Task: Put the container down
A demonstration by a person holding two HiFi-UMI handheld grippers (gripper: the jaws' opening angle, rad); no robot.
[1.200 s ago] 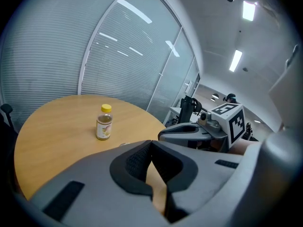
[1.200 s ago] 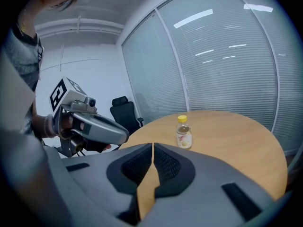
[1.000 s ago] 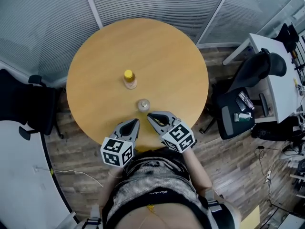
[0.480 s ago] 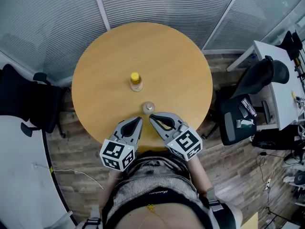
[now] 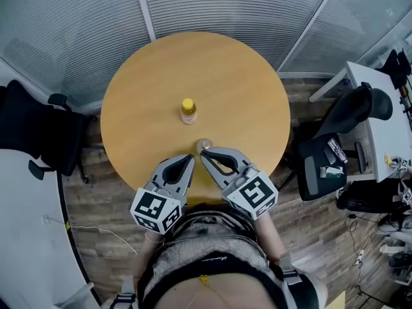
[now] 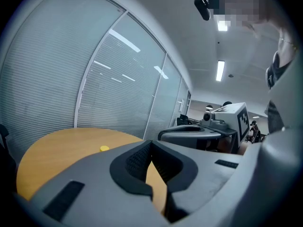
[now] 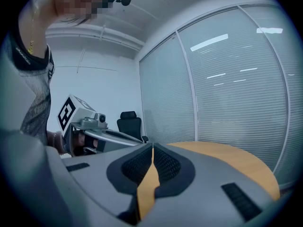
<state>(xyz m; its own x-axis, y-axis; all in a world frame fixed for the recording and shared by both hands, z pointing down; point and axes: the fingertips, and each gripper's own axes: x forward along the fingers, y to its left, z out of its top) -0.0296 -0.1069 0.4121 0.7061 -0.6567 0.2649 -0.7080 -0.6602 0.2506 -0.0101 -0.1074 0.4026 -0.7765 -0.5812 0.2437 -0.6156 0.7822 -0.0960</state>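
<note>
A small clear container (image 5: 205,145) stands near the front edge of the round wooden table (image 5: 244,89); the right gripper's tip partly covers it. Farther back stands a bottle with a yellow cap (image 5: 188,111), and its cap (image 6: 104,148) just shows in the left gripper view. My left gripper (image 5: 189,160) and right gripper (image 5: 203,154) hover side by side over the table's near edge, both shut with nothing between the jaws. The left gripper (image 6: 150,144) and the right gripper (image 7: 152,147) show their pads meeting in their own views.
Glass walls with blinds (image 5: 225,5) curve behind the table. A black chair (image 5: 38,134) stands at the left, another black chair (image 5: 354,105) and a white desk (image 5: 380,124) at the right. A cable (image 5: 96,232) lies on the wood floor.
Both grippers have risen and look larger in the head view. The right gripper's tip now overlaps the small container, which was fully visible before. Bottle and container stay put.
</note>
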